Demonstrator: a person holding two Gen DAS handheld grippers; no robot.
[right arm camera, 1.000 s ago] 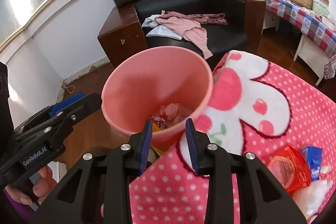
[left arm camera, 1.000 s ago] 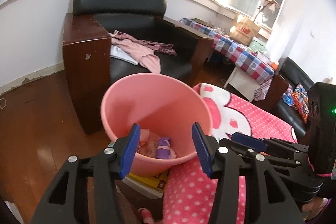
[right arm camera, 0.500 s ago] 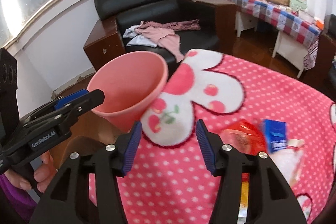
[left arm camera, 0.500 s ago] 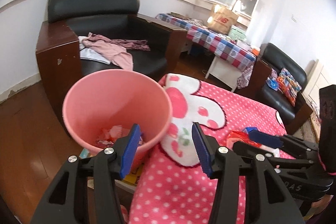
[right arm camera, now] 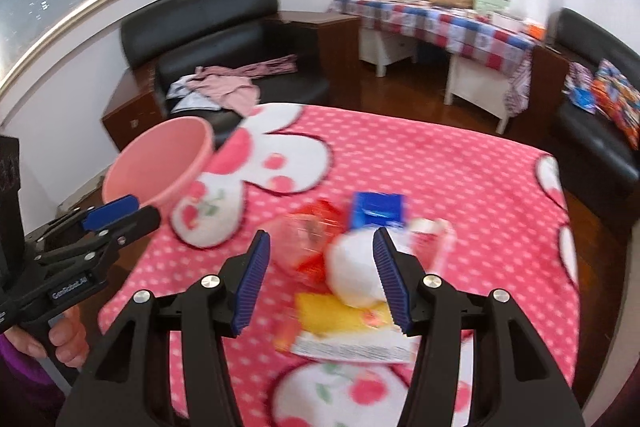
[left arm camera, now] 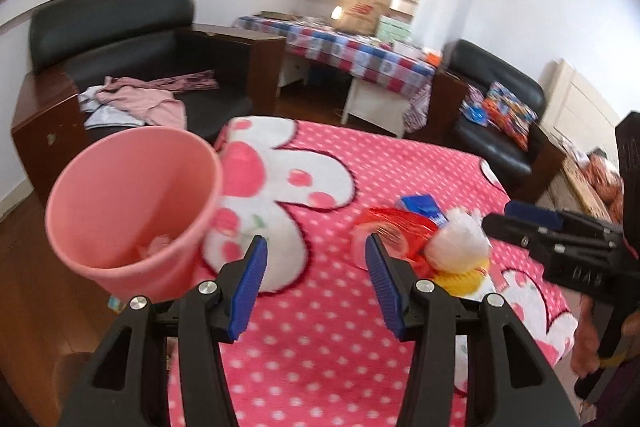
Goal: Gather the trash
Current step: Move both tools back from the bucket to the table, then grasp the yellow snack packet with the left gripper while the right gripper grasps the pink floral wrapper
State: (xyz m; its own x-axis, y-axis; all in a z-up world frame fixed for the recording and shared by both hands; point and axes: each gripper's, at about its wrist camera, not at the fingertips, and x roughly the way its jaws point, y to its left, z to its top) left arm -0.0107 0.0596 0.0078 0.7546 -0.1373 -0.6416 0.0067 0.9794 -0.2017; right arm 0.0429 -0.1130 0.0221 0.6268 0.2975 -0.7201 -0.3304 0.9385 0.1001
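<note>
With both claws empty — the right gripper [right arm camera: 318, 277] wide, its jaws just opened, the left gripper [left arm camera: 314, 285] wide too — bring the right down over the trash [right arm camera: 356, 275] heaped mid-blanket [right arm camera: 480, 187], pinching one piece for the bin [left arm camera: 132, 203] at the blanket's left edge.

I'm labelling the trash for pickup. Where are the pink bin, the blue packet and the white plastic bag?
pink bin [left arm camera: 120, 195]: left wrist view, on its inner wall.
blue packet [right arm camera: 376, 209]: right wrist view, on its top face.
white plastic bag [right arm camera: 354, 273]: right wrist view, on its bulging middle.
</note>
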